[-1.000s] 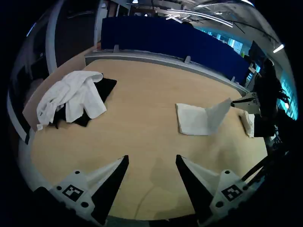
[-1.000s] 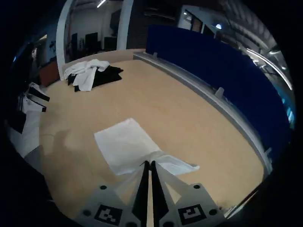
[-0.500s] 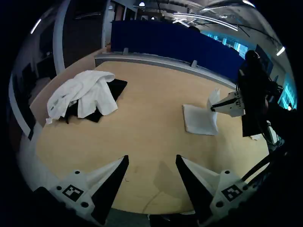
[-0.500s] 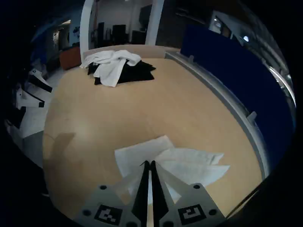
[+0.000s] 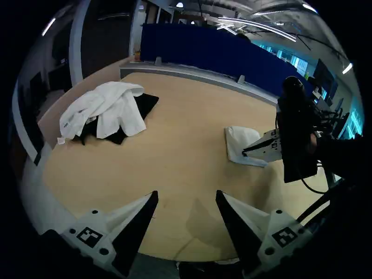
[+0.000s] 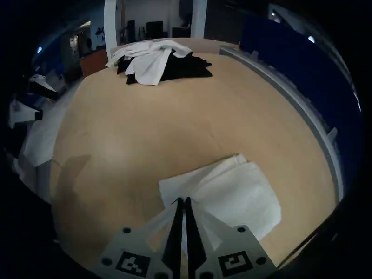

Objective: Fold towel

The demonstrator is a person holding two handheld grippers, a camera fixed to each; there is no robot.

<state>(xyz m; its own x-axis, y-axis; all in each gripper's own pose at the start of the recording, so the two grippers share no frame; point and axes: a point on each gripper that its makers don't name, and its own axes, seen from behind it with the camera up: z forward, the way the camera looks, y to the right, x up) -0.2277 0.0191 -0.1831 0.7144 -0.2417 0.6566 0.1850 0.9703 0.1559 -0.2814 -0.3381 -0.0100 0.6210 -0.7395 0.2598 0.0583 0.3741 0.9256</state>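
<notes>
A white towel lies folded over on the wooden table, its top layer puffed up. My right gripper is shut on the towel's near edge, low over the table. In the left gripper view the same towel lies at mid right, with the right gripper on it, held by a person's dark sleeve. My left gripper hangs open over the table's near edge, holding nothing and well away from the towel.
A pile of white and black clothes lies at the table's far left, also the pile at the top of the right gripper view. A blue partition runs along the table's back edge. Bare wood lies between pile and towel.
The right gripper carried the lifted towel flap across and down, so the towel now lies folded on itself. The left gripper stayed open and drifted slightly.
</notes>
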